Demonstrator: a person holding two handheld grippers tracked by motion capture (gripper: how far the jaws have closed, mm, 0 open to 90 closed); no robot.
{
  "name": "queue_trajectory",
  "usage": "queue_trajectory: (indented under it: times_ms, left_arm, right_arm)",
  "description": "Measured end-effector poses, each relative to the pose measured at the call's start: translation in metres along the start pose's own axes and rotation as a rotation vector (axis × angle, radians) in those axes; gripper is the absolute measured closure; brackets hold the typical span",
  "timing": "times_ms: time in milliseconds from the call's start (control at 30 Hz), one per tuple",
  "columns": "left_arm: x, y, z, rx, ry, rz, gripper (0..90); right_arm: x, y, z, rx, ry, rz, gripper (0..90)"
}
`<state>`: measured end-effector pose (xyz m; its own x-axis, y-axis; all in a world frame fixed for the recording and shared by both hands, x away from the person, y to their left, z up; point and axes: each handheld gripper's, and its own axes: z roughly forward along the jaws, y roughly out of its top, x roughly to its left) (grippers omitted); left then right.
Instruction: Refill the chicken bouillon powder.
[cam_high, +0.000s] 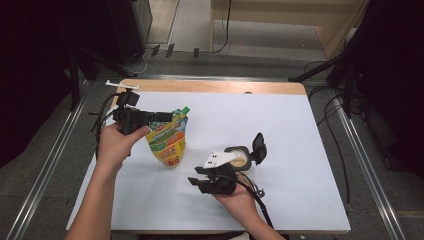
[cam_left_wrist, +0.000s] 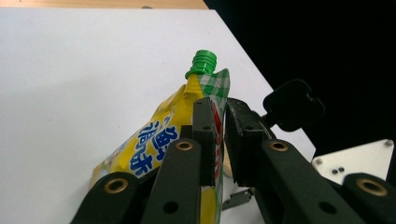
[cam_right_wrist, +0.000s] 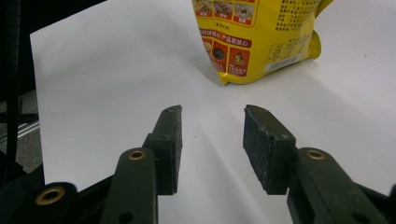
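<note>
**Pouch pinched upright near its spout**

On the white bench (cam_high: 300, 165), a yellow spouted pouch (cam_high: 169, 137) stands left of centre, likely steadied for uncapping. Left tongs (cam_left_wrist: 219, 135), nearly closed, hold its upper edge below the green cap (cam_left_wrist: 203, 62). Right tongs (cam_right_wrist: 211, 149) hover half-open, empty; their view reveals the pouch's printed back.

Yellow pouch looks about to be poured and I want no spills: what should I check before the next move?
1. Yellow pouch sits between the left gripper's jaws: ok.
2. Jaws press firmly on it: cannot tell.
3. Green cap off the spout: not ok, it is on.
4. Round container's black lid flipped open: ok.
5. Right gripper open and empty, free to help: ok.
</note>
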<state>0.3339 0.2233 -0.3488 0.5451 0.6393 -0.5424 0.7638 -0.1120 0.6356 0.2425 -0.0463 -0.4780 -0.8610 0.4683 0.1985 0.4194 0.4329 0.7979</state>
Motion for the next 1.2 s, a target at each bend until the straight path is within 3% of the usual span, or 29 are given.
queue_trajectory:
  times_ms: [133,333,600,800,1100,1200]
  left_arm:
    - [-0.004,-0.001,-0.002,0.000,0.017,0.007,79.1]
    - [-0.004,0.000,-0.005,-0.016,-0.001,-0.006,72.2]
    - [-0.010,0.002,-0.010,-0.028,0.030,0.010,64.6]
    - [-0.010,0.004,-0.022,-0.065,0.047,0.003,59.0]
    - [0.004,0.002,-0.044,-0.109,0.078,-0.034,54.8]
    - [0.010,0.000,-0.048,-0.114,0.095,-0.039,51.0]
  right_arm:
    - [0.000,0.001,0.001,0.002,0.006,0.001,59.1]
    - [0.000,0.001,0.003,0.008,0.009,-0.002,59.1]
    - [-0.002,0.001,0.002,0.013,0.011,0.004,59.3]
    - [-0.003,0.006,-0.002,0.026,0.022,0.021,60.3]
    - [-0.008,0.018,-0.020,0.033,0.018,0.038,63.7]
    - [-0.011,0.022,-0.029,0.006,0.022,0.058,65.1]
